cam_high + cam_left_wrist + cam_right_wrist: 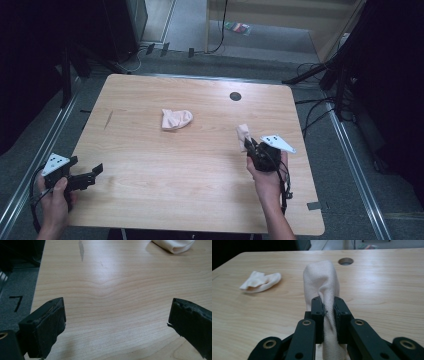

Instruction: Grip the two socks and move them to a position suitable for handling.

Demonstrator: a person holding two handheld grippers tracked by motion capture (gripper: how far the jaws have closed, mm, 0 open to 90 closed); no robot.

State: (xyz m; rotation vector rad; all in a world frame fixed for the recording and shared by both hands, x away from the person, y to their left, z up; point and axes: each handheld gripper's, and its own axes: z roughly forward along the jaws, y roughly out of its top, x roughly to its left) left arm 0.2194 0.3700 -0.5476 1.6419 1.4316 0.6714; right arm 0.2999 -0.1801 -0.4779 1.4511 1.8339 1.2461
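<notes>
Now the right gripper (329,312) is pinching a pale sock (322,282) tight between its jaws. The left gripper (117,322) is waiting wide open, holding nothing. The thin pinched fold could be slipping out and dropping the sock.

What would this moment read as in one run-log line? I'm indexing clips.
right gripper: shut on held sock | left gripper: open, nothing between jaws | second sock: lying mid-table

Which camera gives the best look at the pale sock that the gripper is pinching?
The right gripper view: the held sock stands close up, pinched between the right gripper jaws. The high view shows it small. The left gripper view catches the other sock lying on the table.
</notes>
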